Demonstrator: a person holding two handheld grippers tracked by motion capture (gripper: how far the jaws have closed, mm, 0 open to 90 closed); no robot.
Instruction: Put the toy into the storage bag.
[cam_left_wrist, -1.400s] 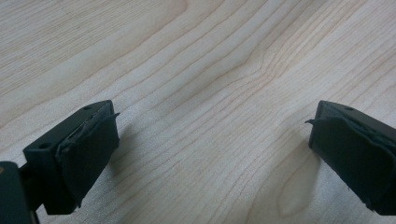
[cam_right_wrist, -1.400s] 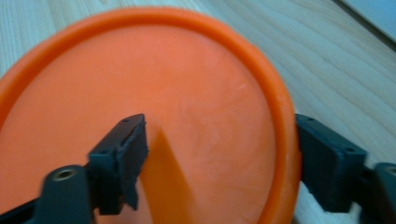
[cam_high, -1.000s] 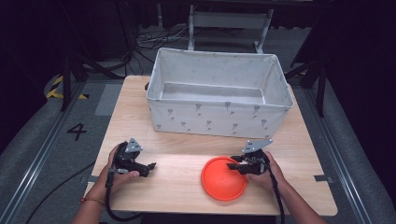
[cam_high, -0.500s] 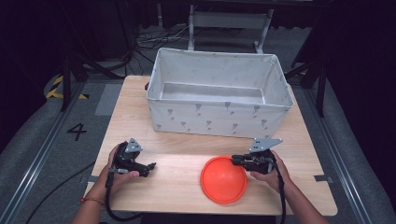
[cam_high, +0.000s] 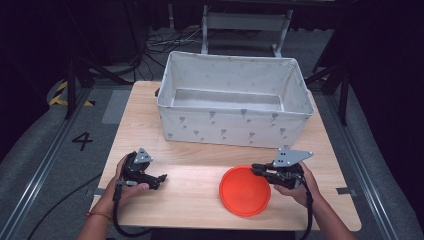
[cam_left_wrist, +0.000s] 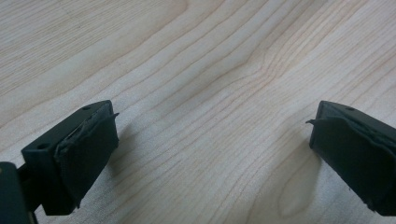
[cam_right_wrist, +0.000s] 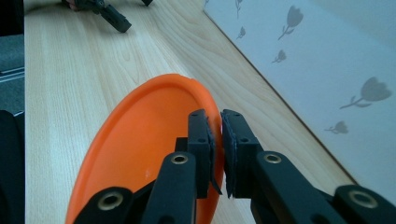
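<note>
An orange round plate (cam_high: 244, 192) lies on the wooden table (cam_high: 190, 210) at the front right, in front of the fabric bin. My right gripper (cam_high: 255, 170) is shut on the plate's right rim, and in the right gripper view (cam_right_wrist: 218, 125) the thin rim sits pinched between the two pads. The plate (cam_right_wrist: 140, 140) seems tilted, its held edge a little off the wood. At the front left, my left gripper (cam_high: 160, 181) rests low over the table. Its jaws (cam_left_wrist: 212, 140) are open wide with bare wood between them.
A large white fabric bin (cam_high: 235, 127) with a grey flower print stands across the back of the table; its wall (cam_right_wrist: 327, 56) is close on the right gripper's right. The left gripper (cam_right_wrist: 109, 16) shows far off in the right gripper view.
The right gripper has shifted slightly right and up while holding the plate's rim, and the plate has moved a little with it. The left gripper has stayed still.
</note>
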